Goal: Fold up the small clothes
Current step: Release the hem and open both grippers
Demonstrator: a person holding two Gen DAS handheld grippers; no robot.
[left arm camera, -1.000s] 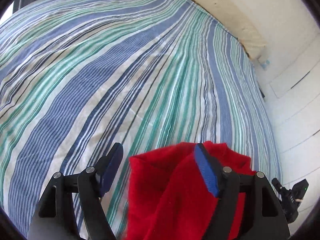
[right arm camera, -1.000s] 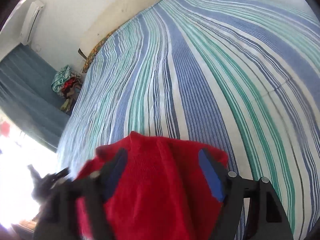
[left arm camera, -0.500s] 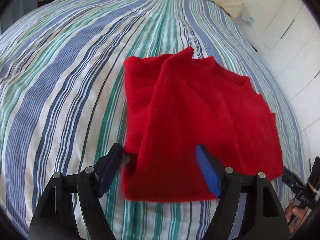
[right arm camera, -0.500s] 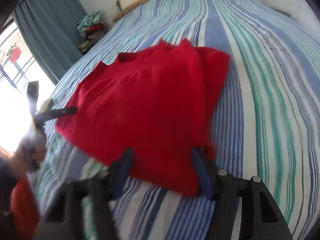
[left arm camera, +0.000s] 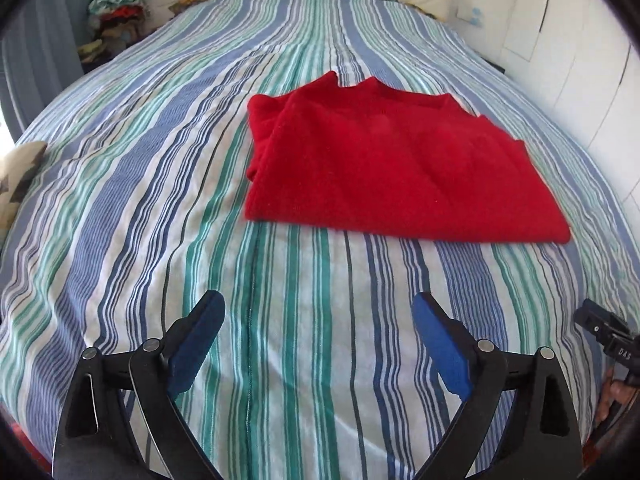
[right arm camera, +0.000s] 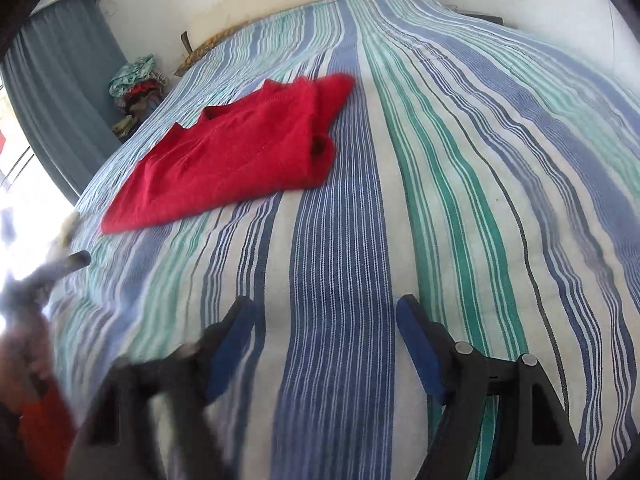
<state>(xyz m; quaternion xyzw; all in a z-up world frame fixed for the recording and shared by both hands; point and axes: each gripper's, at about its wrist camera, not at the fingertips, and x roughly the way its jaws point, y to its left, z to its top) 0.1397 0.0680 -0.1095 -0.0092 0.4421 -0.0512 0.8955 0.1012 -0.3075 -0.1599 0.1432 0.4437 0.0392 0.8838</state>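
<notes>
On the striped bed (left arm camera: 168, 184), both tools, left tool (left arm camera: 318, 340) and right tool (right arm camera: 325, 346), are opening with nothing between them, well short of the folded red garment (left arm camera: 384, 164), which lies crosswise beyond them, nearer the left.

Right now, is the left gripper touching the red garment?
Apart. In the left wrist view, the left gripper, its jaws opening with nothing between them, sits short of the red garment, with a band of bare striped bedspread showing between fingertips and cloth.
</notes>
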